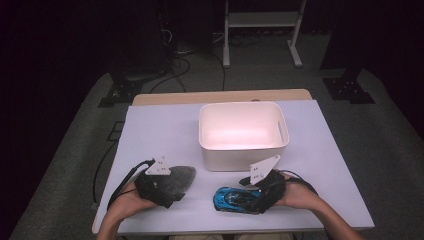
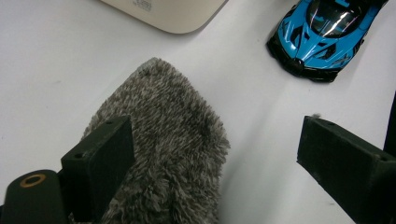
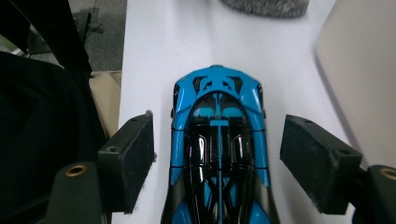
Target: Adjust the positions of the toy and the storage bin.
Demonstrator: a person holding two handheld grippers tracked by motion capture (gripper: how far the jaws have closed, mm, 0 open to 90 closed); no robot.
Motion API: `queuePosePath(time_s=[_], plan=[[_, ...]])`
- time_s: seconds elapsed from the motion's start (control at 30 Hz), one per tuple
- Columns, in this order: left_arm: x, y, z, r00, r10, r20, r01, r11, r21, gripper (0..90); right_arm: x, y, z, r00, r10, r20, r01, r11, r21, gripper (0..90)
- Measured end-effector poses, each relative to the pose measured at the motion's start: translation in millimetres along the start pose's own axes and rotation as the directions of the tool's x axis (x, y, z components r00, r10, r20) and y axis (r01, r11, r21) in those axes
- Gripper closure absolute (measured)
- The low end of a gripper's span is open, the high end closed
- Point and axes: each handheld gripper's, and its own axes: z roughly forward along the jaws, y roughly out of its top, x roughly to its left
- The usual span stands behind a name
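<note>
High view: white bin [image 1: 243, 150] just behind blue car [image 1: 234, 198], grey fur [image 1: 177, 176] left.

hand-held gripper [image 1: 172, 200]: black | grey triangular plate | black cable

Table [image 1: 150, 125]: white top, wooden edge showing along the far side. Three things lie directly on it. White bin [image 1: 243, 135], open side up, just beyond the right gripper [image 1: 252, 192]. Blue car [image 1: 235, 198], on its wheels, between that gripper's spread jaws with gaps on both sides. Grey fluffy cloth [image 1: 180, 176], flat, under the left gripper [image 1: 165, 192], one jaw over it, the other over bare table.
</note>
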Motion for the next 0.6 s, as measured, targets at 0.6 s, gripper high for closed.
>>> queuePosePath(time_s=[0.6], plan=[[-1.5,-1.7,3.9,0.9999,0.002,0.015,-0.002,0.9998,0.022,10.2,1.7,-9.2,41.4,0.9985,-0.033,0.044,0.028,0.9922,0.121,24.0]])
